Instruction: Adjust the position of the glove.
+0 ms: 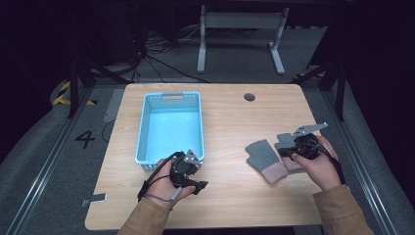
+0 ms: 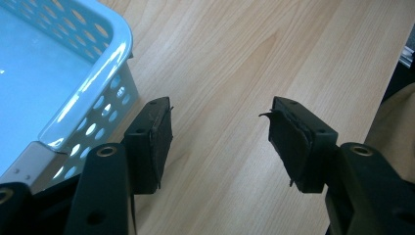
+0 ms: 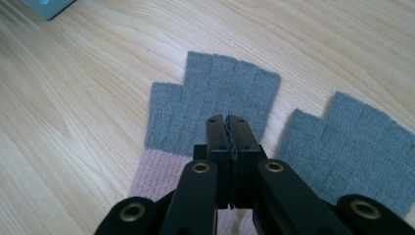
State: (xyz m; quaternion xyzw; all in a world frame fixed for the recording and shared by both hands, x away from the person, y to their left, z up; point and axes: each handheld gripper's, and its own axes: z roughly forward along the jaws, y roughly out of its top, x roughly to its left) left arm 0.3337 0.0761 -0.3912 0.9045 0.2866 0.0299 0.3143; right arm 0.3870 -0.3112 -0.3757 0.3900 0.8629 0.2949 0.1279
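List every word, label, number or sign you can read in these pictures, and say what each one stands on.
"4": a large dark numeral on the grey floor left of the table.
Yellow and black hazard stripes: a floor marking with no lettering, farther back on the same side.
The blue basket, the grey gloves and both grippers carry no readable text.

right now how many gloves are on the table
2. One grey fingerless glove with a pink cuff lies right of the blue basket. The second glove lies beside it, partly under the right gripper, whose jaws are shut.
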